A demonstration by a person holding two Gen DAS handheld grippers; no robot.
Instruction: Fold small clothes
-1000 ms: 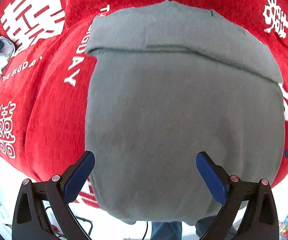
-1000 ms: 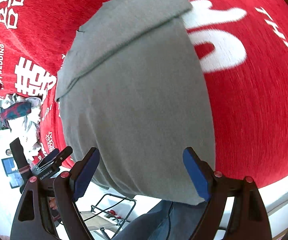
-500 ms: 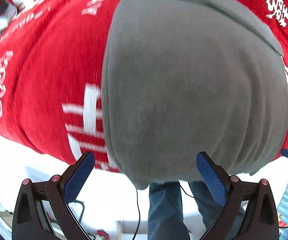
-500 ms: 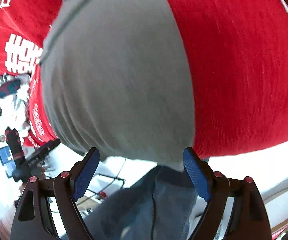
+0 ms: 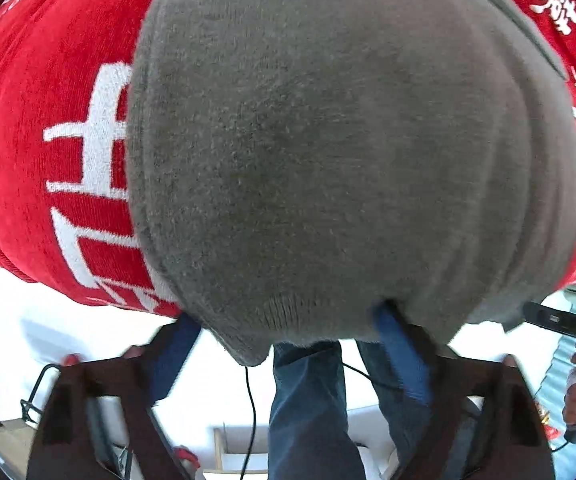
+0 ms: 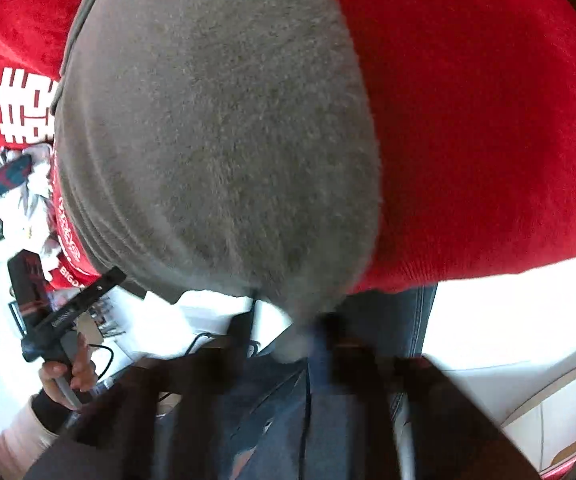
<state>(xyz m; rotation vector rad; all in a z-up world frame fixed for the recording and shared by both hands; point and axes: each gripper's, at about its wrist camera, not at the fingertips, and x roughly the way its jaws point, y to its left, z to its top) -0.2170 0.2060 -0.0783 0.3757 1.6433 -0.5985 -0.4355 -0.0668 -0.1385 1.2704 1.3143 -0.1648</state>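
Note:
A grey knit garment lies on a red cloth with white characters and hangs over the table's near edge. My left gripper is at that hanging hem with its blue pads apart, blurred, the right pad under the hem. In the right wrist view the same garment fills the middle. My right gripper is blurred, with its fingers drawn close together at the garment's lower corner.
The person's blue jeans are below the table edge. A heap of other clothes lies at the far left. The left gripper's body and the hand holding it show in the right wrist view.
Both grippers have moved in to the garment's near hem. The right gripper's fingers have gone from wide open to nearly together; the left fingers have narrowed a little.

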